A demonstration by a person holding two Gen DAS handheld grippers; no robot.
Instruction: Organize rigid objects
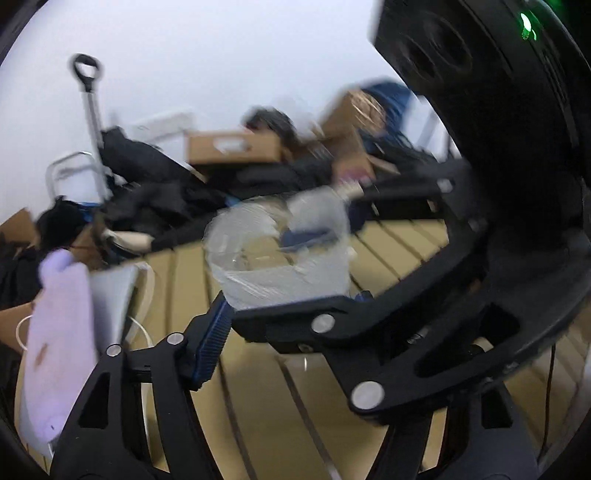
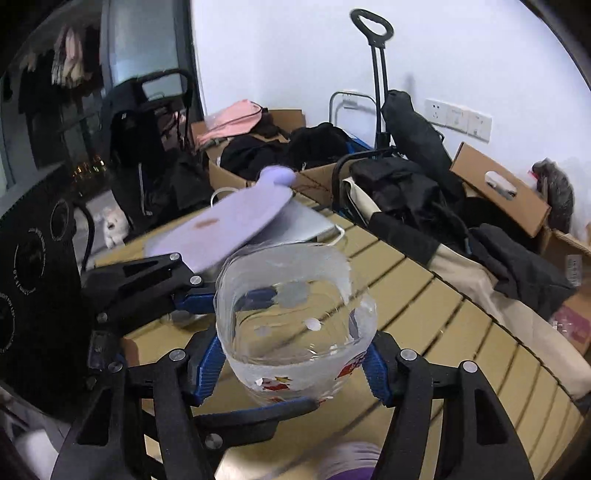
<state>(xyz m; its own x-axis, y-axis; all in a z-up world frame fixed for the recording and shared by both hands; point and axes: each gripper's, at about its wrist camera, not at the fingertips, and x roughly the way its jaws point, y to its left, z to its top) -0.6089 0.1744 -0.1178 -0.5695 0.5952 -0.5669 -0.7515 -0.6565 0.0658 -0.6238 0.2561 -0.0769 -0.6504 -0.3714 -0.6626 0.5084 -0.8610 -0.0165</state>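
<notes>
Slatted tan table (image 2: 424, 295) under both my claws, clutter heaped along its far side. Nearest: my right claw (image 2: 295, 369) closed on the clear plastic jar (image 2: 295, 332), blue pads (image 2: 208, 365) pressed to its lower wall on both sides, open mouth facing away from me. Jar held off the slats, as far as I can judge. My left claw (image 1: 280, 299) comes in from the right claw's left; one finger reaches the jar's wall, another runs beneath its base. In the left view, one blue pad sits against the jar and the other finger lies along its underside, so narrow and apparently gripping, though motion blur keeps me unsure of firm contact. Risk: two claws on one thin-walled jar; squeezing or pulling in different directions could buckle the wall or twist it out of a grip. Slick plastic, could slip. Just beyond the jar, ahead-left: lilac flat object (image 2: 229, 229) lying over a grey laptop (image 2: 306, 221) with a white cable (image 2: 338, 236) looping at its edge; a forward swing would clip them. Ahead-right, bare slats give room to set down. Farther off, black clothing (image 2: 406, 184), cardboard boxes (image 2: 498, 188), trolley handle (image 2: 373, 26), white wall.
</notes>
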